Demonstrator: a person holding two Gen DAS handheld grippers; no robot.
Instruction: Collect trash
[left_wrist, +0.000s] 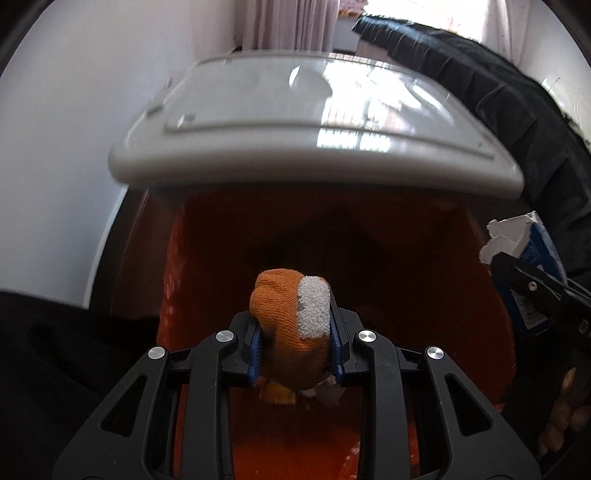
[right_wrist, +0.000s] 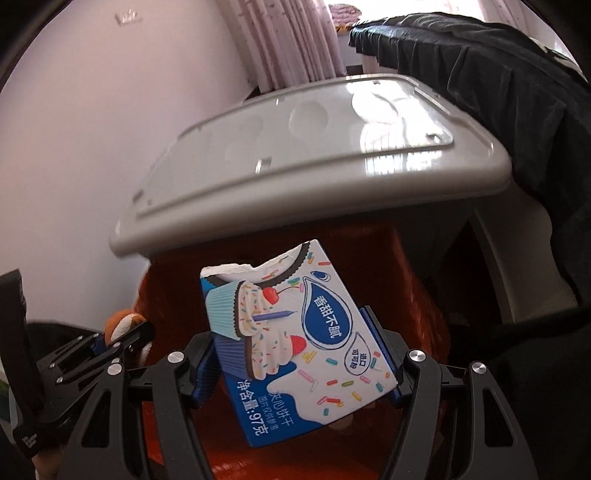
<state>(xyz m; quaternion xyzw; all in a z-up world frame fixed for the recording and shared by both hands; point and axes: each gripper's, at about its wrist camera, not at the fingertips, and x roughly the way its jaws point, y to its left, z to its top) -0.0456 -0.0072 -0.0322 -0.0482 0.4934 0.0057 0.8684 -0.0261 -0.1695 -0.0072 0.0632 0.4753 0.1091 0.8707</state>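
Note:
My left gripper (left_wrist: 295, 343) is shut on an orange knitted glove with a white patch (left_wrist: 291, 325), held over the orange-lined trash bin (left_wrist: 369, 236). My right gripper (right_wrist: 299, 358) is shut on a torn blue and white biscuit box (right_wrist: 291, 339), also over the bin's orange liner (right_wrist: 417, 295). The bin's grey lid (left_wrist: 295, 122) stands raised behind the opening; it also shows in the right wrist view (right_wrist: 314, 155). In the left wrist view the biscuit box (left_wrist: 532, 251) is at the right edge. In the right wrist view the left gripper (right_wrist: 110, 343) and its glove (right_wrist: 123, 321) sit at the lower left.
A black cloth (left_wrist: 498, 96) drapes over something behind and right of the bin, seen also in the right wrist view (right_wrist: 498, 74). A white wall (left_wrist: 74, 147) is on the left. Pink curtains (right_wrist: 288, 40) hang at the back.

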